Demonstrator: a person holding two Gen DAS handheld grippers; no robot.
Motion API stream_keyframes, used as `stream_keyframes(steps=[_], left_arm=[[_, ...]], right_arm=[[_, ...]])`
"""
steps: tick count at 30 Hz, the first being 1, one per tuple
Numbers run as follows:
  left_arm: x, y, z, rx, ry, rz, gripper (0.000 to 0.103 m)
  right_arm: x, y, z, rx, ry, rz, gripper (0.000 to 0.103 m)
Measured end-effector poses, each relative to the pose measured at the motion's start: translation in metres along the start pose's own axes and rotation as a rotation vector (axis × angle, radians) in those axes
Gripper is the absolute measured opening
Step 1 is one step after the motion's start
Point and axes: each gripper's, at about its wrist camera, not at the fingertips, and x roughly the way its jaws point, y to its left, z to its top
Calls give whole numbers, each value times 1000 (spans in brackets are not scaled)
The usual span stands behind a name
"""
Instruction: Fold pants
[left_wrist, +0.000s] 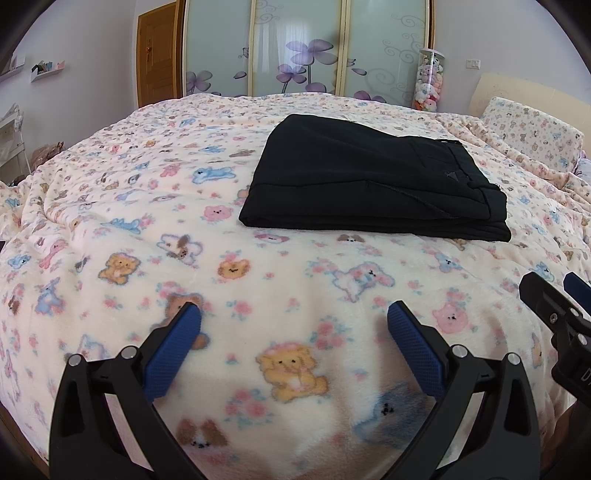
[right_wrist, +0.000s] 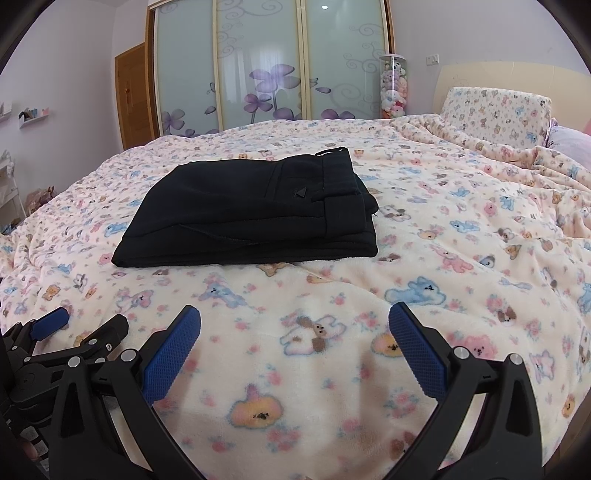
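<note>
Black pants lie folded in a flat rectangular stack on the bed, waistband at the right end; the right wrist view shows the same pants left of centre. My left gripper hovers open over the blanket near the bed's front edge, well short of the pants, nothing between its blue pads. My right gripper is open too, above the blanket in front of the pants and empty. Each gripper appears at the edge of the other's view: the right gripper, the left gripper.
A cream fleece blanket with animal prints covers the bed. A matching pillow and headboard sit at the far right. Behind stand a sliding wardrobe, a wooden door and a clear tube of plush toys.
</note>
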Motion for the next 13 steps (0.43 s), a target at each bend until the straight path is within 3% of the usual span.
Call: stream_keyframes(steps=[13], left_arm=[[2, 2, -2, 4, 4, -2, 101]], right_arm=[[2, -2, -1, 0, 3, 1, 102]])
